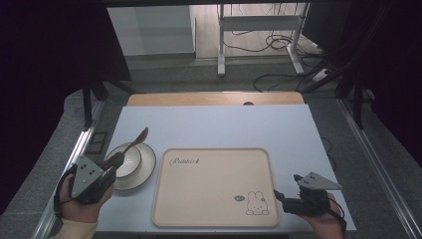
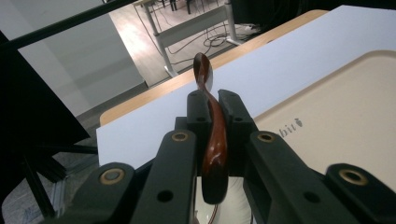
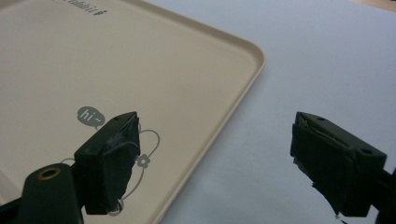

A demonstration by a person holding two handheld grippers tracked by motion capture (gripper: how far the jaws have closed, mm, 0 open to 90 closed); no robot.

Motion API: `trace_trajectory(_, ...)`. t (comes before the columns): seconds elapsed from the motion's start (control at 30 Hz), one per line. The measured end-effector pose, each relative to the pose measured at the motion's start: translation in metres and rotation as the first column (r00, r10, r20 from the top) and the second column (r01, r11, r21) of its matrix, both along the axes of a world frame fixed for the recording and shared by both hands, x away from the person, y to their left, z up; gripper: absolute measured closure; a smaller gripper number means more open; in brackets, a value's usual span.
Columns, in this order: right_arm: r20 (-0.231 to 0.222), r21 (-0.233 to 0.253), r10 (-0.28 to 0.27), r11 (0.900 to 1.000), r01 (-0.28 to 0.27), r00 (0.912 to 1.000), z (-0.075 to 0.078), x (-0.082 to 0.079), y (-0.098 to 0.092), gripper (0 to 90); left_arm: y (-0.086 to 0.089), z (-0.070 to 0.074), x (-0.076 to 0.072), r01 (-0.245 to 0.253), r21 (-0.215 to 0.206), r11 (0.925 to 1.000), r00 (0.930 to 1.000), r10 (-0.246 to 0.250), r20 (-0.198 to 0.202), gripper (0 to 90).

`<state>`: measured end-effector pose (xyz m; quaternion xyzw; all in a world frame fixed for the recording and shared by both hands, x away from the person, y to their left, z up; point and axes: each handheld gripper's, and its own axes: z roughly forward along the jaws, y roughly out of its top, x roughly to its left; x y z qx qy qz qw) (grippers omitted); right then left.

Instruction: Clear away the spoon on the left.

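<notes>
Your left gripper (image 1: 113, 162) pinches the glossy brown wooden spoon (image 2: 214, 135) over the white bowl (image 1: 130, 160) near the table's (image 1: 224, 124) left edge, bowl end pointing toward the far edge. Your right gripper (image 1: 284, 193) is spread over the beige tray's (image 1: 214, 219) near right corner.

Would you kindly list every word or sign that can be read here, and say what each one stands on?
"hi~" in a grey speech bubble, printed on the beige tray beside its rabbit drawing.
A cursive word with a small carrot sign near the tray's far left corner: too blurred to read surely; its end looks like "...bit".
</notes>
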<state>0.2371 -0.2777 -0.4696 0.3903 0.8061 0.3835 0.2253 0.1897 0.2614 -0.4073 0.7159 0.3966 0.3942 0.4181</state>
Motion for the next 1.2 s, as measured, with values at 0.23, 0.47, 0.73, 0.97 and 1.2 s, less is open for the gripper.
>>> trace_trajectory(0.23,0.000,-0.002,0.001,1.000,-0.001,1.0000,0.000,0.000,0.000,16.1,-0.006,0.003,0.004,0.018,0.003,0.9998,0.9998,-0.018,0.004,85.3)
trace_trajectory(0.47,0.000,-0.002,0.000,1.000,0.000,1.0000,0.000,0.000,0.000,16.2,-0.016,0.007,0.009,0.044,0.007,0.9990,0.9990,-0.044,0.010,85.3)
trace_trajectory(0.73,-0.001,-0.001,-0.002,1.000,0.002,1.0000,0.000,0.000,0.000,16.2,-0.025,0.011,0.014,0.065,0.008,0.9979,0.9978,-0.065,0.016,85.3)
trace_trajectory(0.97,0.000,-0.001,-0.002,1.000,0.002,1.0000,0.000,0.000,-0.001,16.2,-0.029,0.012,0.018,0.072,0.010,0.9974,0.9974,-0.072,0.011,85.3)
trace_trajectory(1.2,0.000,-0.002,-0.001,1.000,0.001,1.0000,0.000,0.000,0.000,16.2,-0.038,0.010,0.021,0.091,0.016,0.9957,0.9958,-0.091,0.004,85.2)
